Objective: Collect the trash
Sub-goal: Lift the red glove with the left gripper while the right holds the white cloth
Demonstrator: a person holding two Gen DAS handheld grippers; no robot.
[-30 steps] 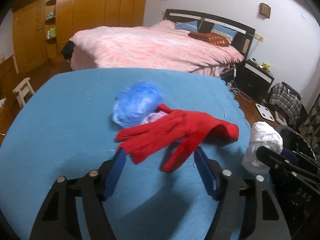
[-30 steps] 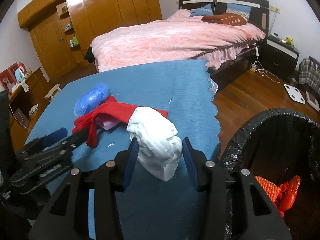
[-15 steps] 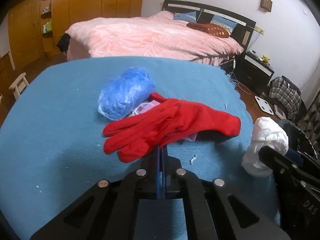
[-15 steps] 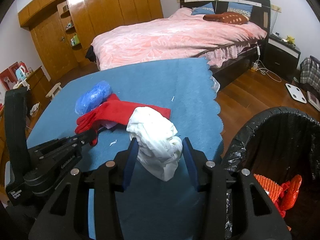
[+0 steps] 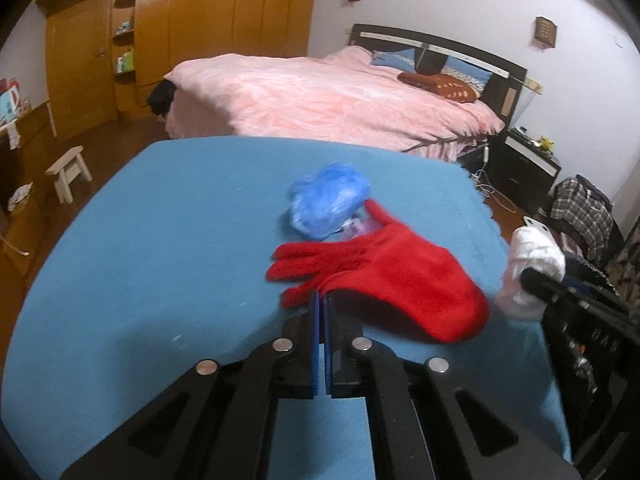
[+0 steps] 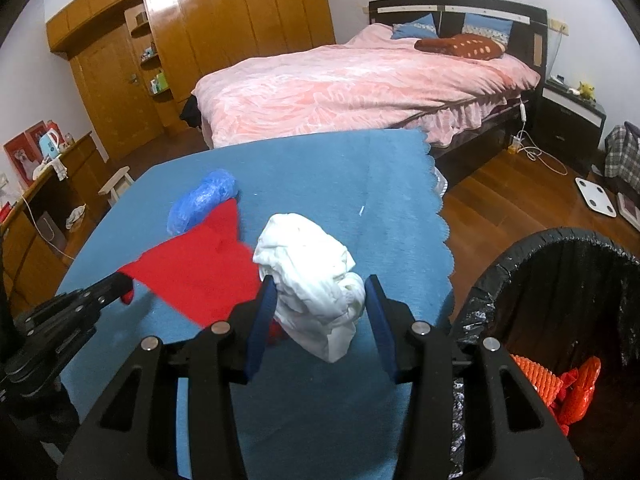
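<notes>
My left gripper (image 5: 320,300) is shut on the edge of a red glove (image 5: 384,276) and holds it lifted above the blue table (image 5: 160,248). The glove also shows in the right wrist view (image 6: 200,268). A crumpled blue plastic bag (image 5: 326,206) lies on the table behind it, with a bit of pale purple wrapper (image 5: 354,227) beside it. My right gripper (image 6: 320,296) is shut on a white crumpled wad (image 6: 316,276), held over the table near its right edge. The black-lined trash bin (image 6: 560,300) stands to the right, below table height.
Orange-red trash (image 6: 560,384) lies inside the bin. A pink bed (image 6: 360,88) stands behind the table. A white stool (image 5: 68,172) is on the floor at left. A scale (image 6: 598,198) and a cable lie on the wooden floor at right.
My left gripper closed on the red glove and lifted it up and rightward off the table. The right gripper has kept the white wad, almost still.
</notes>
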